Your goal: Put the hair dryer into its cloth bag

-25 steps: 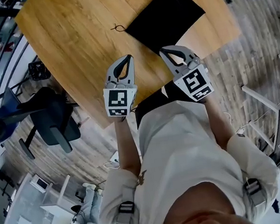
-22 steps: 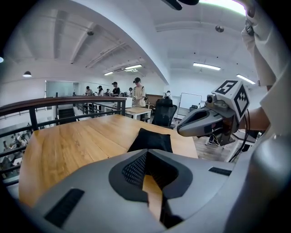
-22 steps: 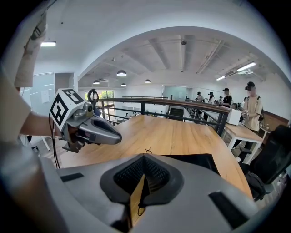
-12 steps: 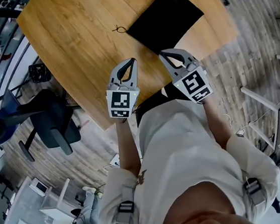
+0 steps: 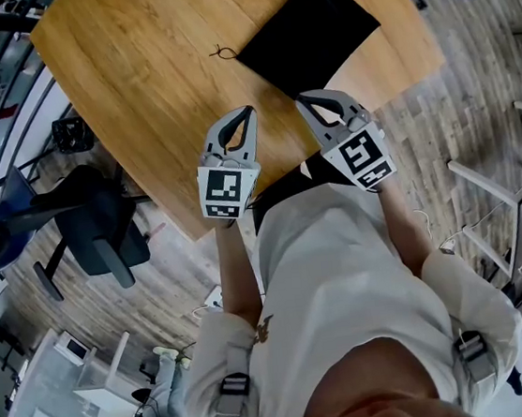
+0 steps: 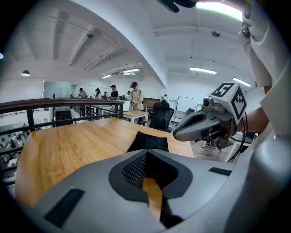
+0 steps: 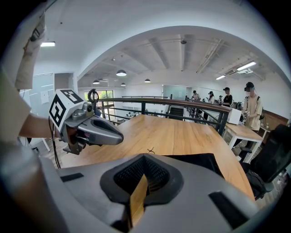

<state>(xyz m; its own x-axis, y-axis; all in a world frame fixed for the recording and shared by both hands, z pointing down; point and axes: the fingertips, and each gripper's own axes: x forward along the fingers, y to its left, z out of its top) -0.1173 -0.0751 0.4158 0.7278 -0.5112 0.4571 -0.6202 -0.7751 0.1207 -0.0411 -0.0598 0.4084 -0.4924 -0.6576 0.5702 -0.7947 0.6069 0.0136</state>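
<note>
A flat black cloth bag [image 5: 310,31] lies on the far part of the wooden table [image 5: 151,84], its drawstring knot [image 5: 220,53] trailing off its left corner. No hair dryer shows in any view. My left gripper [image 5: 242,114] and right gripper [image 5: 305,100] hover side by side over the table's near edge, just short of the bag, both shut with nothing between the jaws. The left gripper view has the bag [image 6: 148,142] ahead and the right gripper [image 6: 179,134] to its right. In the right gripper view the bag [image 7: 200,161] lies just past my shut jaws, with the left gripper [image 7: 119,136] at the left.
A dark office chair [image 5: 102,222] stands on the floor left of the table. A railing [image 7: 182,107] runs behind the table's far side, and several people stand by desks [image 6: 132,113] beyond it. A black chair [image 7: 273,154] sits at the right.
</note>
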